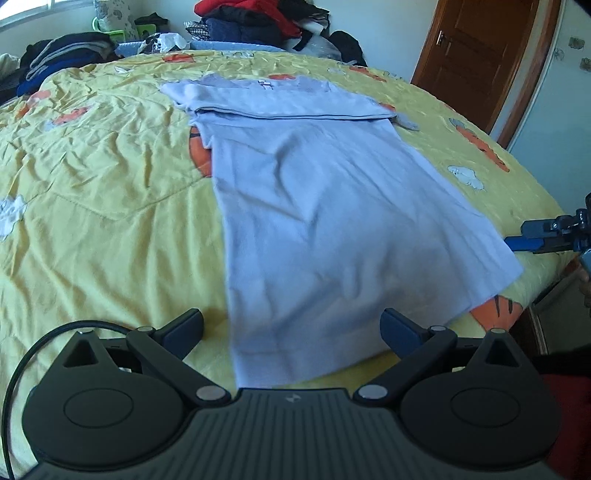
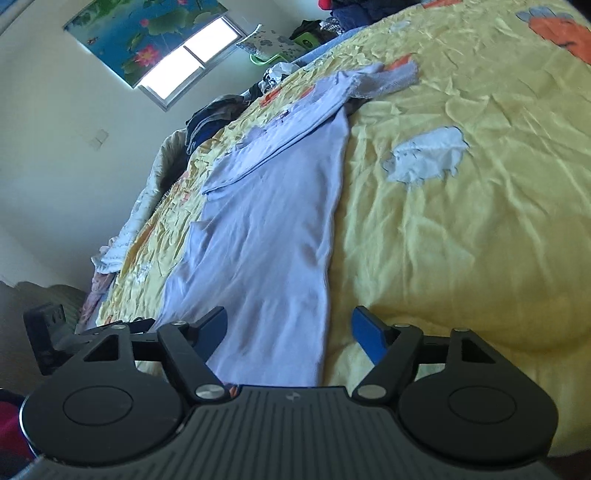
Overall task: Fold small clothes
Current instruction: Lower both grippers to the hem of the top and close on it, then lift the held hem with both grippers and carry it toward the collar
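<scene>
A pale lavender shirt [image 1: 332, 206] lies flat and lengthwise on the yellow bedspread [image 1: 92, 221], its sleeves folded across the chest at the far end. My left gripper [image 1: 291, 326] stands open over the near hem; the cloth's left corner lies between its fingers without being pinched. By the hem's right corner, at the picture's right edge, shows a blue finger [image 1: 524, 243] of my right gripper. In the right wrist view the right gripper [image 2: 290, 328] is open and tilted, with the shirt [image 2: 266, 229] running from between its fingers; the pads do not press on it.
Piles of dark and red clothes [image 1: 258, 22] and a second dark stack [image 1: 62, 51] sit along the bed's far side. A brown door [image 1: 480, 55] stands at the back right. The bed's edge drops away at the right [image 1: 546, 295]. A bright window [image 2: 188, 55] is on the wall.
</scene>
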`<state>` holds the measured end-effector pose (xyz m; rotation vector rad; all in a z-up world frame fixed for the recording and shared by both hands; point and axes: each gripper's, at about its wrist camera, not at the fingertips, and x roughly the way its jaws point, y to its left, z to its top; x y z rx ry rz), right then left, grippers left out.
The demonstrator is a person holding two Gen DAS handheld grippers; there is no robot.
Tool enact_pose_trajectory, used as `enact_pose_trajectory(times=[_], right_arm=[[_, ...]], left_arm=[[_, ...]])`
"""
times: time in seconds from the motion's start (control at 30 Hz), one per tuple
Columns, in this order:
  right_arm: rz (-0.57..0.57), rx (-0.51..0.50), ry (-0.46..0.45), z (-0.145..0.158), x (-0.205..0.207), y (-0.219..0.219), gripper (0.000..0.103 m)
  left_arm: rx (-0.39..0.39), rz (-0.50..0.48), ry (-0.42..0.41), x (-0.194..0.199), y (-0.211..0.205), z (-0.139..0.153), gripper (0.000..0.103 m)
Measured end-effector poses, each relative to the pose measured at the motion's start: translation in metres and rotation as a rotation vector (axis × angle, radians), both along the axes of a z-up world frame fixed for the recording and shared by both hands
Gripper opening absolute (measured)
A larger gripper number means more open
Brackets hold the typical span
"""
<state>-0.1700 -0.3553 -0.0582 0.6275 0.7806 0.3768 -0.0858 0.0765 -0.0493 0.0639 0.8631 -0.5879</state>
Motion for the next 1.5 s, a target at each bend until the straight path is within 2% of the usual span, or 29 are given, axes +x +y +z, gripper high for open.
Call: enact_pose_trajectory(times=[0.1, 0.23, 0.33, 0.4, 0.47, 0.57, 0.7, 0.77, 0.87, 0.93, 1.03, 1.3, 1.5], right_arm=[[0.005, 0.062, 0.007, -0.004, -0.001, -0.006, 0.075], [0.027, 0.110, 0.028, -0.011, 0.003, -0.001, 0.057], [0.038, 0.118, 0.045, -0.015, 0.005, 0.005, 0.044], [0.041, 0.118, 0.054, -0.017, 0.004, 0.005, 0.038], [0.037, 0.125, 0.065, -0.020, 0.003, 0.004, 0.025], [0.034, 0.132, 0.086, -0.026, 0.002, 0.004, 0.012], [0.031, 0.135, 0.092, -0.028, 0.000, 0.005, 0.009], [0.031, 0.129, 0.090, -0.028, 0.000, 0.006, 0.009], [0.029, 0.117, 0.087, -0.026, 0.001, 0.008, 0.009], [0.021, 0.113, 0.090, -0.025, 0.002, 0.010, 0.009], [0.012, 0.093, 0.082, -0.020, 0.003, 0.015, 0.003], [0.000, 0.094, 0.032, -0.008, 0.007, 0.021, 0.005], [0.007, 0.124, -0.041, 0.014, 0.016, 0.026, 0.005]], left_arm=[[-0.037, 0.010, 0.032, 0.003, 0.003, 0.002, 0.102], [-0.095, -0.009, 0.070, 0.004, -0.003, 0.004, 0.096], [-0.078, 0.010, 0.062, 0.002, -0.005, 0.004, 0.082], [-0.081, 0.033, 0.070, 0.002, -0.002, 0.005, 0.059], [-0.103, 0.047, 0.097, 0.005, 0.004, 0.006, 0.051], [-0.137, 0.053, 0.128, 0.006, 0.010, 0.005, 0.049], [-0.121, 0.079, 0.137, 0.004, 0.016, 0.006, 0.033], [-0.131, 0.095, 0.149, 0.005, 0.022, 0.005, 0.029], [-0.132, 0.127, 0.164, 0.007, 0.025, 0.003, 0.008], [-0.145, 0.132, 0.170, 0.005, 0.026, 0.003, 0.006], [-0.137, 0.135, 0.145, 0.002, 0.024, 0.006, 0.005], [-0.167, 0.134, 0.090, -0.002, 0.024, 0.025, 0.005], [-0.209, 0.127, 0.064, 0.001, 0.022, 0.040, 0.005]])
